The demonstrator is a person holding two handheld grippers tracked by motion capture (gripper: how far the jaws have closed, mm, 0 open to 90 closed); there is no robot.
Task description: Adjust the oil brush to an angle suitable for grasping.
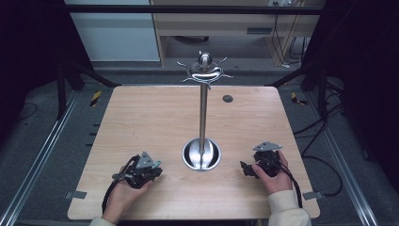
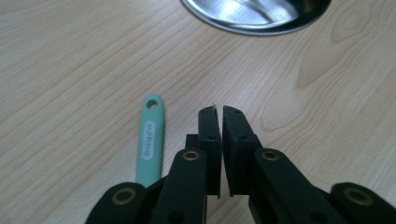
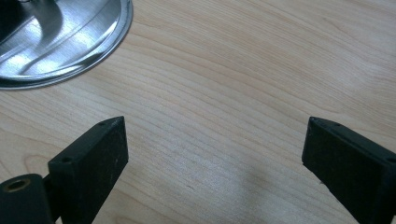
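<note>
**Mint handle hiding beside the left gripper**

From the high view you get the whole layout: wooden surface (image 1: 155,122), a metal stand (image 1: 203,108) with a round dish base near the front middle and curly hooks up top, and a gripper on either side of it. The left gripper (image 1: 155,170) sits front-left, the right gripper (image 1: 245,168) front-right, each held in a hand.

The left gripper view gives you something the overhead doesn't: a mint-green handle (image 2: 151,140) lying flat on the wood just beside the fingers (image 2: 209,135), not touching them as far as I can see. Its lower end is cut off behind the gripper body, so no idea what tool it belongs to. Those fingers are basically together, just a sliver of gap, nothing between them.

Right gripper (image 3: 212,154) view: fingers wide apart over bare wood, stand base at the top-left corner, cropped.
</note>
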